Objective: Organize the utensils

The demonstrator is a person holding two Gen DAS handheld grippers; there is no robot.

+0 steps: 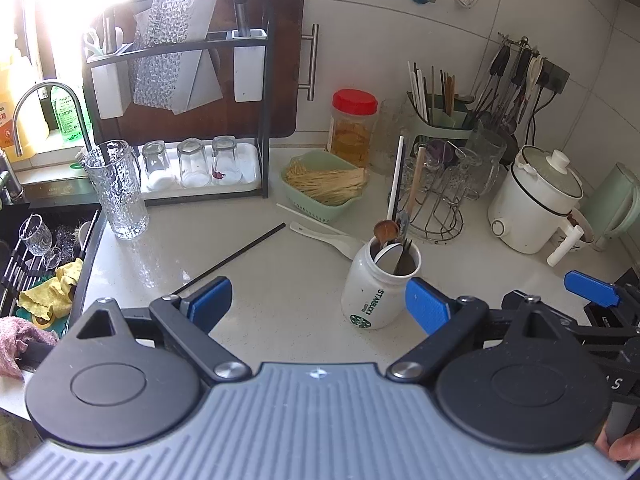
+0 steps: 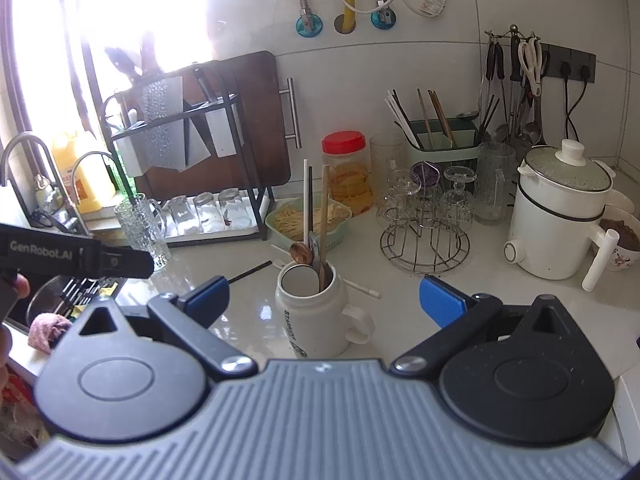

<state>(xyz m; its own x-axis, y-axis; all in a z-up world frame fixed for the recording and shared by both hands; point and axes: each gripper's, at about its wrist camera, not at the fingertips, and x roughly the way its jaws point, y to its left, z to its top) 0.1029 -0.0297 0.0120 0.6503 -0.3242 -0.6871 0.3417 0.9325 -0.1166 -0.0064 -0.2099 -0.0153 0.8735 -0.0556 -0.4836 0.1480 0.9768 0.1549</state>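
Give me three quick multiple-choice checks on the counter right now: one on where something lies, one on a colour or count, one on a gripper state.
1. Where does the loose black chopstick lie?
A. Standing in the mug
B. Flat on the counter, between the glass pitcher and the white mug
C. In the green basket

2. What colour is the lid of the plastic jar?
A. Red
B. Blue
C. White

3. How stands the left gripper?
A. Shut on a spoon
B. Shut on the mug
C. Open, holding nothing

Answers: 1 B, the chopstick lies flat on the bare counter, apart from both. 2 A, the lid is plainly red in both wrist views. 3 C, its blue pads stand wide apart with only counter between them; the right gripper is open too.
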